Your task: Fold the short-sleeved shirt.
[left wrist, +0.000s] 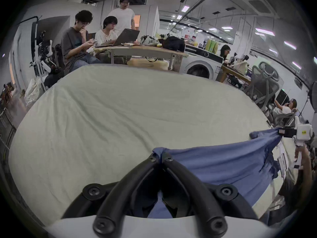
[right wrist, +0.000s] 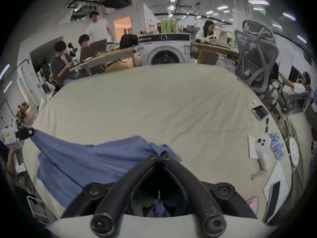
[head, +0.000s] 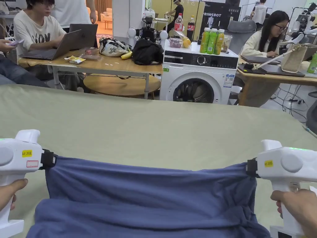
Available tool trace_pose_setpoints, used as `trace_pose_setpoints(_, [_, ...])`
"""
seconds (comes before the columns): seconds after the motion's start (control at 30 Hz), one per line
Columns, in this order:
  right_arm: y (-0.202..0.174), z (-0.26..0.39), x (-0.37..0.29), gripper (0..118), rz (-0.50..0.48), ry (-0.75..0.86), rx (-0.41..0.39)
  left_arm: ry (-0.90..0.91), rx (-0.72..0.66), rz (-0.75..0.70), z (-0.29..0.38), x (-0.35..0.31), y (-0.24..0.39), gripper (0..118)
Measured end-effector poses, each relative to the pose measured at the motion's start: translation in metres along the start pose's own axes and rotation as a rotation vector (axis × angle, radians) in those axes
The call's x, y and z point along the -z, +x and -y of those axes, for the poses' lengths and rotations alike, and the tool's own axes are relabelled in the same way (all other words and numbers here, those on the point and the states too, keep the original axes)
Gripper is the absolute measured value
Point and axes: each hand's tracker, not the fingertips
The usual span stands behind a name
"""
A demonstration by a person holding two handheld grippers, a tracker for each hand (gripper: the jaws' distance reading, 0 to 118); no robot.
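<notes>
A blue short-sleeved shirt [head: 148, 198] hangs stretched between my two grippers above the near part of a pale green table cover [head: 154, 130]. My left gripper [head: 51, 159] is shut on the shirt's upper left corner, and my right gripper [head: 249, 168] is shut on its upper right corner. In the left gripper view the jaws [left wrist: 160, 155] pinch a bunched bit of blue cloth [left wrist: 223, 164]; the other gripper [left wrist: 281, 132] shows far right. In the right gripper view the jaws [right wrist: 158, 156] meet on the shirt [right wrist: 89, 161], with the other gripper [right wrist: 29, 132] at far left.
The covered table stretches wide beyond the shirt. At its right edge lie a phone [right wrist: 259, 112], a soft toy [right wrist: 263, 149] and papers [right wrist: 276, 190]. Behind stand a washing machine [head: 198, 77], wooden desks [head: 93, 63] with seated people, and a grey office chair [right wrist: 255, 56].
</notes>
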Motion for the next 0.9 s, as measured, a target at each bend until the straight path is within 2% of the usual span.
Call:
trace_pose_setpoints(0.27, [-0.003,0.048,-0.069,0,0.01,0.004,-0.048,0.031,-0.024,0.04,0.041,-0.05,-0.008,0])
trace_pose_setpoints(0.47, [0.0,0.101,-0.085,0,0.016,-0.076,-0.053,-0.068,-0.02,0.054,0.088,-0.064,-0.009,0])
trace_pose_setpoints(0.67, [0.009,0.148,-0.065,0,0.042,-0.212,-0.07,-0.221,-0.024,0.027,0.13,-0.052,-0.012,0])
trace_pose_setpoints(0.9, [0.008,0.168,-0.019,0,0.096,-0.324,-0.093,-0.341,-0.009,-0.031,0.143,-0.015,-0.005,0])
